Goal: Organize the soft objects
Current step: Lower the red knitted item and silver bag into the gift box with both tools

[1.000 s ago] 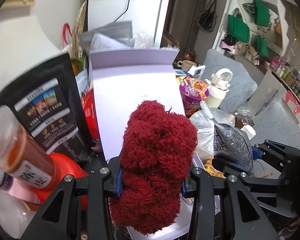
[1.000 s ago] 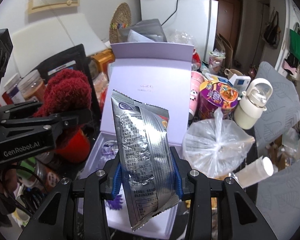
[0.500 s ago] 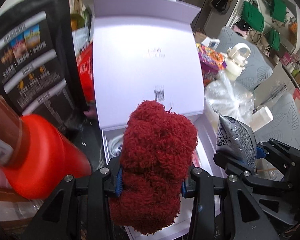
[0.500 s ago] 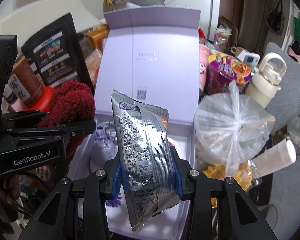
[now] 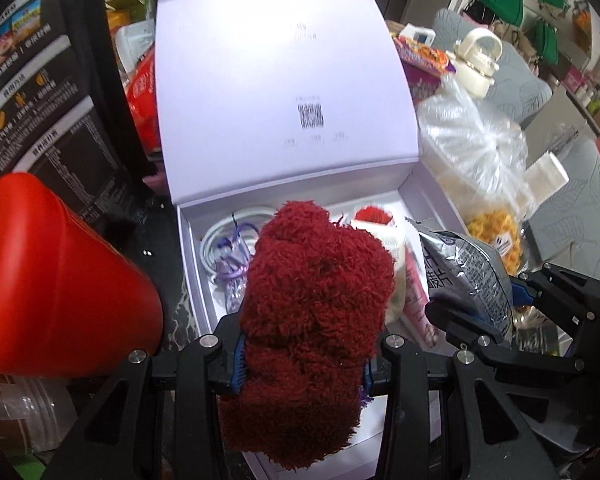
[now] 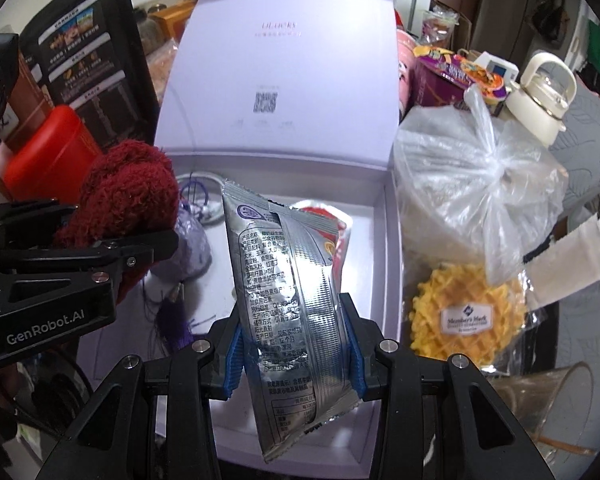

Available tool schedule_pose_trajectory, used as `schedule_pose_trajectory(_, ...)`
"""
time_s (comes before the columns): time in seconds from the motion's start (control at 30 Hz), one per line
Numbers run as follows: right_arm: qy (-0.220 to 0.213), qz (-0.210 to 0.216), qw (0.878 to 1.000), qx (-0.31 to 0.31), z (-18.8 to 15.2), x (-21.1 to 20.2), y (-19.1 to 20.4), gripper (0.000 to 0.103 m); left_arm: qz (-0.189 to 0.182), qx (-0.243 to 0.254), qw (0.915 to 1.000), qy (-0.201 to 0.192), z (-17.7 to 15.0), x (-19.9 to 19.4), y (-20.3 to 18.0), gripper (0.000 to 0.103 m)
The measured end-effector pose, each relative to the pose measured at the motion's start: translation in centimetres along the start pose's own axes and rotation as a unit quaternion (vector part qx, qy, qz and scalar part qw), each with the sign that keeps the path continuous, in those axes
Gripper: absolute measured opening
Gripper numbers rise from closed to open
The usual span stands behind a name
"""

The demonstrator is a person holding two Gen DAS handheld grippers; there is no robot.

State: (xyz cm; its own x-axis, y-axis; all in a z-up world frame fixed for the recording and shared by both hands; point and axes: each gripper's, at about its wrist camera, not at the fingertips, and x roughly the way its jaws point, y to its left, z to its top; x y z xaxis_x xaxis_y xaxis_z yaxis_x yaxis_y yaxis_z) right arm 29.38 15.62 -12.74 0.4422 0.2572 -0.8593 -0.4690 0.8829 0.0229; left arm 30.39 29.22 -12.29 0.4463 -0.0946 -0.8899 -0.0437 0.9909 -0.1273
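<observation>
- Being carried: a red fluffy cloth, bunched and squeezed between the blue pads of the left hand-held gripper, hanging above the near left part of the open box.
- Also being carried: a silver snack packet, standing upright and pinched at its lower half by the right hand-held gripper, hanging above the middle of the same box.
- Both hand-held grippers clenching on their loads, side by side, pointing steeply down into the box.
- Lying in the box already: a purple pouch with tassel on the left, a white cable coiled near the back wall, a red-and-white packet toward the right.
- Standing upright at the back: the box lid, leaving the opening free from above.
- Crowding the table around the box: a red container to the left, a clear plastic bag and a wrapped waffle to the right.
- Judging the step: placing phase, with both soft things over the box but apparently neither resting on its floor yet.
- Calling next for: lowering each load onto bare floor, the cloth probably near the front left beside the pouch, the packet in the middle gap, then letting the jaws part and lifting straight up.
- Watching for: the cloth clinging to the pads or snagging the tassel, and the two hand-held grippers bumping, being so near each other.
</observation>
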Motion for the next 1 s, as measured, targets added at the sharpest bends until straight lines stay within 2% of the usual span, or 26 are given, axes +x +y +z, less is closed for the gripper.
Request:
schedule_pose_trajectory(0.37,0.033,-0.003,0.999,0.007,-2.0,2.6,0.0,0.041,0.009,0.006,0.999,0.044,-1.6,2.7,-0.1,0.04)
schedule_pose_trajectory(0.53,0.041,-0.002,0.999,0.012,-2.5,3.2,-0.2,0.041,0.002,-0.007,0.998,0.064,-2.3,3.8,0.3,0.04)
schedule_pose_trajectory(0.77,0.05,0.004,0.999,0.019,-1.4,4.2,-0.1,0.041,0.0,-0.013,0.9976,0.068,-2.8,4.4,0.6,0.04)
schedule_pose_trajectory(1.0,0.059,0.008,0.998,0.026,-1.4,5.4,-0.4,0.042,0.025,0.013,0.9972,0.069,-2.8,4.9,-0.6,0.042)
